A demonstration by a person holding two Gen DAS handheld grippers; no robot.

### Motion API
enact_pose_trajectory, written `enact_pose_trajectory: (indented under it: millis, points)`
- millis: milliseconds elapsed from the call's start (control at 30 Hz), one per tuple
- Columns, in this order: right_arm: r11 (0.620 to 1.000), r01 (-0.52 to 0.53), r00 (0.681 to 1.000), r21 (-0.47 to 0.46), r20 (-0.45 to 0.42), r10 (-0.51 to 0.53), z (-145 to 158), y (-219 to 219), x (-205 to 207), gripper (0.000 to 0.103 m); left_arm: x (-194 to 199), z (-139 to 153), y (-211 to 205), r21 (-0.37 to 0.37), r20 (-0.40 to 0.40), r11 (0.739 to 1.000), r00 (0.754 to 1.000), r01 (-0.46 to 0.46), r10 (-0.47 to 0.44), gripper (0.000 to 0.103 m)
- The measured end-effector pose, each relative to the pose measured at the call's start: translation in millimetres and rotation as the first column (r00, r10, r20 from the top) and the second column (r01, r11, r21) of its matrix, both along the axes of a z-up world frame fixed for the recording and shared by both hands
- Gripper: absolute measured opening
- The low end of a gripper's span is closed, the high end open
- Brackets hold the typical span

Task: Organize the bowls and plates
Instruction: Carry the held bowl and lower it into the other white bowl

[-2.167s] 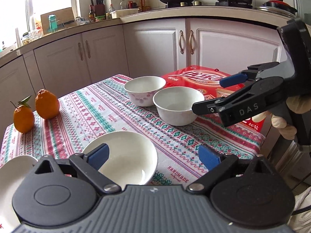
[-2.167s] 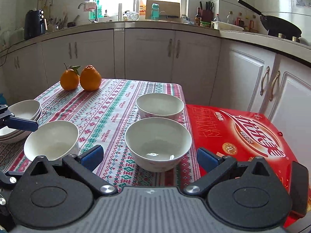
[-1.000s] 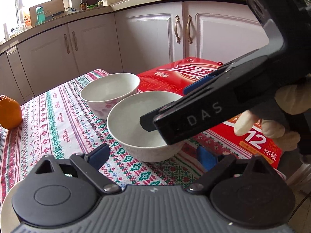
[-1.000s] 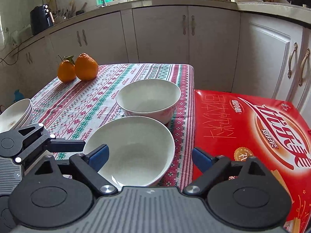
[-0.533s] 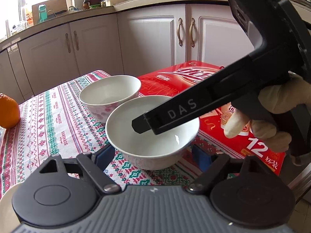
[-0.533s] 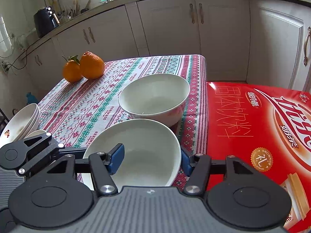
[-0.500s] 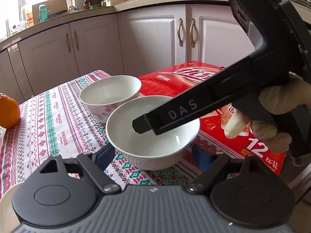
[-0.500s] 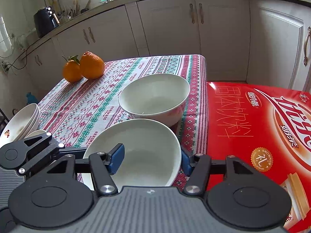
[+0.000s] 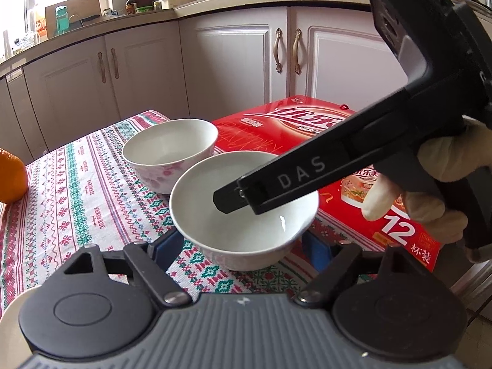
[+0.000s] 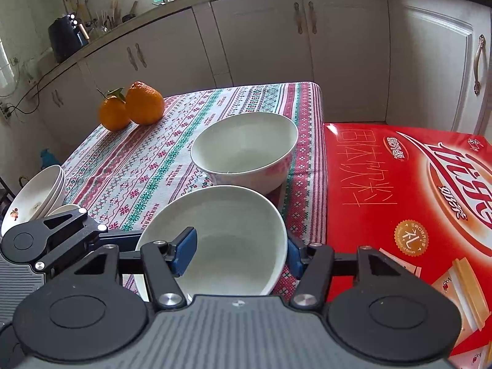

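Patterned tablecloth (image 10: 129, 166): right gripper (image 10: 238, 253) clamped across near bowl (image 10: 227, 233) rim, likely for stacking; left gripper (image 9: 243, 247) half-open, straddling it, pads' contact unclear.

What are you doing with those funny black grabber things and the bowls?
A person is tidying bowls with a grabber in each hand. The right gripper has pinched the rim of the near bowl, one finger inside and one outside. The left gripper has its jaws on both sides of that bowl; they have just been closing. The far bowl sits just behind it.
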State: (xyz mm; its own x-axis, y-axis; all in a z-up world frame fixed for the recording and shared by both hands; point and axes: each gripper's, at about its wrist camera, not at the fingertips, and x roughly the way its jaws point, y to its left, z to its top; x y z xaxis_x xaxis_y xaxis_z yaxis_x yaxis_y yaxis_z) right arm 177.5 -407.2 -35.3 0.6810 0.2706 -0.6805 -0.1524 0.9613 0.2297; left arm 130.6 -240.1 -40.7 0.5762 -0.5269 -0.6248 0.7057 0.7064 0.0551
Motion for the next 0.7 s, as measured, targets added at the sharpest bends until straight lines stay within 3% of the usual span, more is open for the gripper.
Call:
enact_pose_trajectory:
  millis: [400,700]
  points:
    - [1.0,-0.003,1.0,0.028,0.018,0.002,24,16,-29,0.065,-27,28,20,0.026,0.035,0.999,0.998,0.047,-0.048,0.084]
    - [0.999,-0.053,0.997,0.01,0.051,0.052,45,54,-49,0.065,-50,50,55,0.009,0.048,1.0,0.999,0.01,-0.011,0.084]
